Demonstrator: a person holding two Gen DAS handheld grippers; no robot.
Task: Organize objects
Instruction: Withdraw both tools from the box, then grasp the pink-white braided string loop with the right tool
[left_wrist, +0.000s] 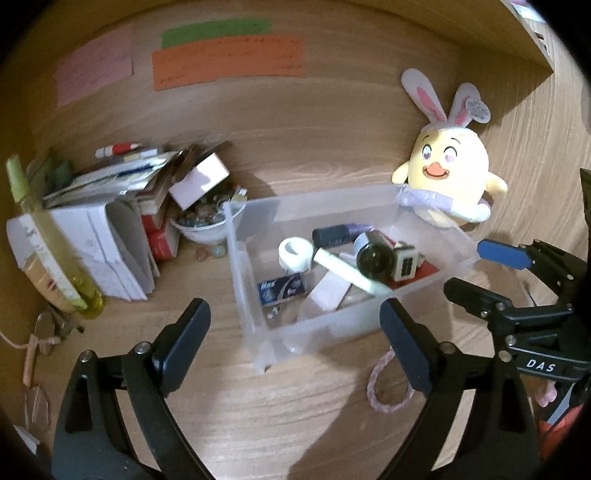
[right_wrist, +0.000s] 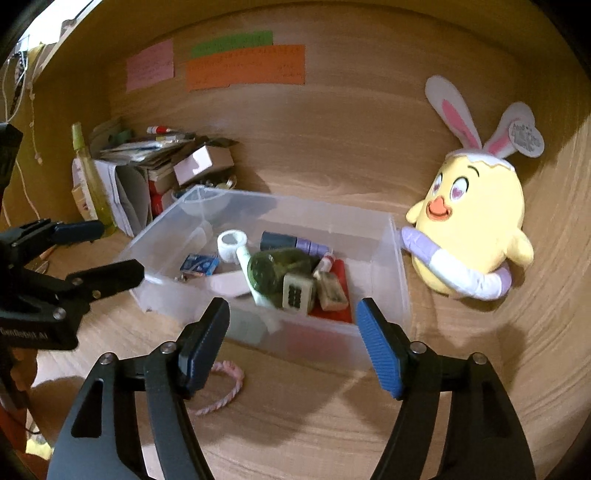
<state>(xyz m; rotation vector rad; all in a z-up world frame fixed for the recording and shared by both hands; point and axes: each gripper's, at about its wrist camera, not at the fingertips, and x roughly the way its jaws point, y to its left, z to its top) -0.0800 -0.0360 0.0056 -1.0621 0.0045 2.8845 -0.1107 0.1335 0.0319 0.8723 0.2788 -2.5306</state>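
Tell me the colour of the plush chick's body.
Pale yellow plush chick, orange beak; clearest in the right wrist view.

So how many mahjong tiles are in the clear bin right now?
2. One tile stands at the bin's near side by the green bottle; the other lies just right of it on the red item. Others may be hidden underneath.

Left wrist view: looks forward and down from the bin's (left_wrist: 332, 325) left-front corner. Right wrist view: close, from its front. Both share bin, plush chick (right_wrist: 476, 229), desk (right_wrist: 295, 406).
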